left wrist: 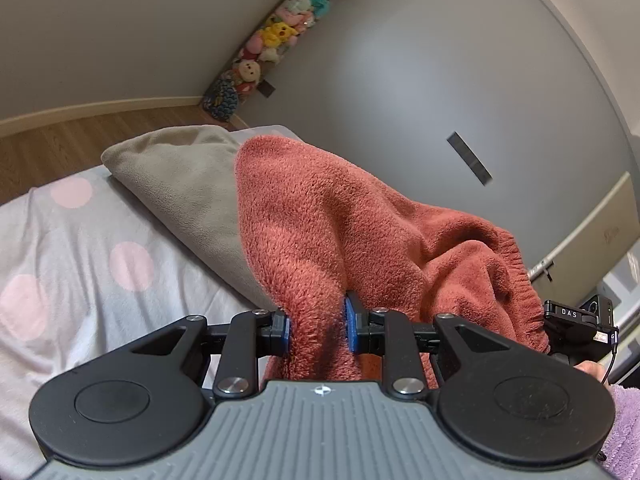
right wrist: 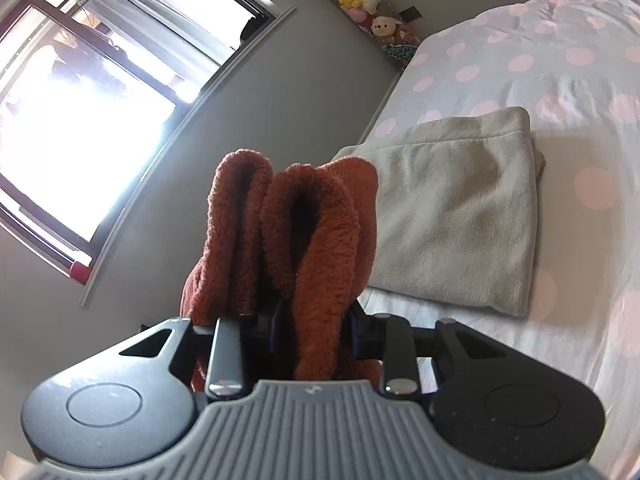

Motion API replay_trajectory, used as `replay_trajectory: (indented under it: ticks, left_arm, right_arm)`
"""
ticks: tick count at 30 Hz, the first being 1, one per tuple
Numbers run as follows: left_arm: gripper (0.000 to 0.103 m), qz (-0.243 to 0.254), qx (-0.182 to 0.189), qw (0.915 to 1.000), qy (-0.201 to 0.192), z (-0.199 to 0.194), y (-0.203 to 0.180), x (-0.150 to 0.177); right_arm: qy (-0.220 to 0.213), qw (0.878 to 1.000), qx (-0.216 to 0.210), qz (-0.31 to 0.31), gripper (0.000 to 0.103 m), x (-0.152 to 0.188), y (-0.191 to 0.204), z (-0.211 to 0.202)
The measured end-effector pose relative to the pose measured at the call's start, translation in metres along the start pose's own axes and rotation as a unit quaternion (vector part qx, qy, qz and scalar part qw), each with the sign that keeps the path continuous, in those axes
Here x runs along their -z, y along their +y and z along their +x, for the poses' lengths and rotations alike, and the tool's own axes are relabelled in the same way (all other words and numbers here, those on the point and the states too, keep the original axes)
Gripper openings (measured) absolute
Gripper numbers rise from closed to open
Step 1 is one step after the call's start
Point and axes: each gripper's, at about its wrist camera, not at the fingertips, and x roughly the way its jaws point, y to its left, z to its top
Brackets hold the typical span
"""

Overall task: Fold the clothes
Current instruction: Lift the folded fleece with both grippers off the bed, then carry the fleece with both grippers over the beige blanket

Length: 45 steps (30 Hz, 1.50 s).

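Observation:
A rust-red fleece garment [left wrist: 340, 220] hangs lifted above the bed, bunched between both grippers. My left gripper [left wrist: 318, 326] is shut on a fold of it, blue pads pressing from both sides. In the right wrist view the same red fleece garment [right wrist: 296, 232] stands up in thick folds, and my right gripper [right wrist: 314, 326] is shut on it, its pads mostly buried in the cloth. A folded beige garment [right wrist: 452, 208] lies flat on the bed to the right of the red one; the folded beige garment [left wrist: 180, 184] appears left of it in the left wrist view.
The bed has a white cover with pink dots [left wrist: 80, 260]. A grey wall and a column of plush toys [left wrist: 276, 36] stand behind it. A bright window [right wrist: 80, 120] is at the left. The other gripper's camera [left wrist: 580, 328] and a purple sleeve [left wrist: 624, 432] show at the right edge.

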Motion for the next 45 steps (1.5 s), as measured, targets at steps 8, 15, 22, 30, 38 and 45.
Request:
replay_trajectory:
  ticks: [8,15,22,30,38,45]
  left_arm:
    - [0.022,-0.073,-0.048,0.9942,-0.063,0.081,0.043,-0.025]
    - [0.022,-0.05,-0.121,0.9868,-0.096,0.134,0.067,-0.071]
    - [0.022,-0.078,-0.151,0.9818,-0.084,0.145,0.079,-0.104]
    - [0.021,-0.105,-0.165,0.9784,-0.067,0.158,0.085,-0.12]
    - [0.021,-0.103,-0.188,0.9747,-0.063,0.166,0.094,-0.123]
    - [0.021,-0.107,-0.19,0.9748,-0.047,0.179,0.107,-0.123]
  right_arm:
    - [0.057,0.997,0.007,-0.06,0.035,-0.111,-0.019,0.113]
    - [0.107,0.983,-0.017,-0.146,0.035,-0.203,-0.006,0.231]
    - [0.159,0.962,-0.037,-0.218,0.035,-0.258,0.026,0.32]
    - [0.185,0.94,0.0,-0.286,0.035,-0.281,0.083,0.375]
    - [0.179,0.934,0.003,-0.31,0.035,-0.278,0.104,0.409]
    - [0.149,0.944,0.026,-0.294,0.017,-0.272,0.085,0.432]
